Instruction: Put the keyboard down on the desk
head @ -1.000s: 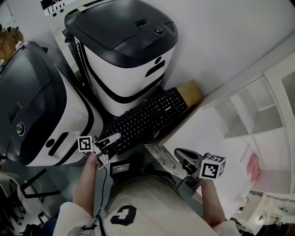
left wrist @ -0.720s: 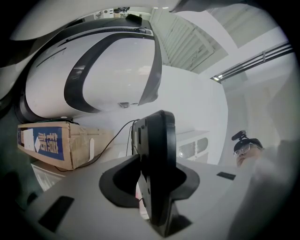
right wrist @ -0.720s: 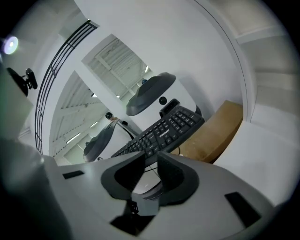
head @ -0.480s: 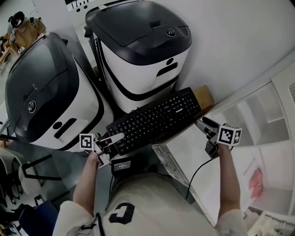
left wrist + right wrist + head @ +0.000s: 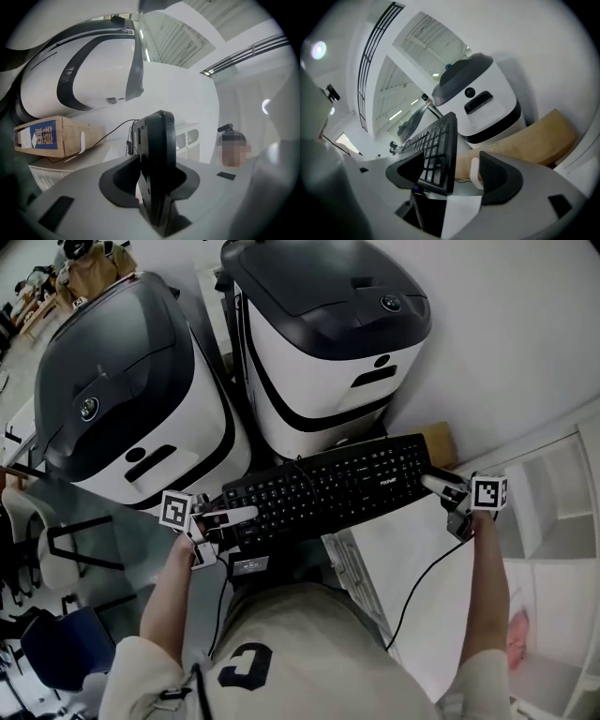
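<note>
A black keyboard [image 5: 328, 488] hangs in the air in front of two big machines, above the edge of a white desk top [image 5: 403, 554]. My left gripper [image 5: 228, 518] is shut on the keyboard's left end. In the left gripper view the keyboard [image 5: 157, 140] stands edge-on, clamped in my left gripper [image 5: 152, 176]. My right gripper [image 5: 442, 486] is at the keyboard's right end. Its jaws have just been opening. In the right gripper view that end of the keyboard [image 5: 438, 150] lies inside my right gripper [image 5: 452, 171], with a gap to the right pad [image 5: 476, 171].
Two large white-and-black machines [image 5: 328, 334] [image 5: 122, 399] stand right behind the keyboard. A cardboard box [image 5: 441, 439] lies by the wall near my right gripper. White shelving [image 5: 562, 512] is at the right. A cable [image 5: 422, 577] trails from the right gripper.
My right gripper has swung from near my body out to the keyboard's right end and opened round it. The left gripper still holds the keyboard, which has risen a little.
</note>
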The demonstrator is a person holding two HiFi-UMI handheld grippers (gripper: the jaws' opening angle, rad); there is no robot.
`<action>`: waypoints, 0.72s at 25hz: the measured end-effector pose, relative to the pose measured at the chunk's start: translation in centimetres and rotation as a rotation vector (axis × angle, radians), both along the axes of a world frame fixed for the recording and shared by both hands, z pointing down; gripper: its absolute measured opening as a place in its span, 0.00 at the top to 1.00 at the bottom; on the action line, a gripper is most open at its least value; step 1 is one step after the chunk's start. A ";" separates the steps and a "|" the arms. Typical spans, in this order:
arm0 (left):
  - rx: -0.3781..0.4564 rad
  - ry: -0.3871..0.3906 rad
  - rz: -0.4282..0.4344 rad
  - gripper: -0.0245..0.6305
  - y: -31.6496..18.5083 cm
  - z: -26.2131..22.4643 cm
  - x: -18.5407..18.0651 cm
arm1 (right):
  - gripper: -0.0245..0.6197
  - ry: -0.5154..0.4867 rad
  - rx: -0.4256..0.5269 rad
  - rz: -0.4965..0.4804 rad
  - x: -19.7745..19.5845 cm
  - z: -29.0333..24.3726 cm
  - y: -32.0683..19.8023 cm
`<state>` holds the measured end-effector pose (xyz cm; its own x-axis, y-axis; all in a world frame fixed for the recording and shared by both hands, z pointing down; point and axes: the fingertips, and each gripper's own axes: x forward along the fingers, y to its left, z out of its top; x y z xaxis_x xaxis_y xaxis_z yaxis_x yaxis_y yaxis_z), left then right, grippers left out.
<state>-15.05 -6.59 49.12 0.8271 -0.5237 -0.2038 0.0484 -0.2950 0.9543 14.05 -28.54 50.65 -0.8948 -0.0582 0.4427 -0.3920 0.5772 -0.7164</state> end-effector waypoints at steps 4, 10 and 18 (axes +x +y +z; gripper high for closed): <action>0.018 0.004 0.037 0.79 0.9 -0.4 0.2 | 0.41 -0.218 -0.161 -0.169 -2.5 -1.1 2.9; 0.005 -0.027 0.041 0.79 0.8 -0.1 -1.1 | 0.68 -0.217 -0.181 -0.198 -4.2 -1.1 3.7; -0.010 -0.036 0.009 0.81 -0.2 0.5 -3.4 | 0.74 -0.221 -0.199 -0.200 -5.4 -2.0 4.5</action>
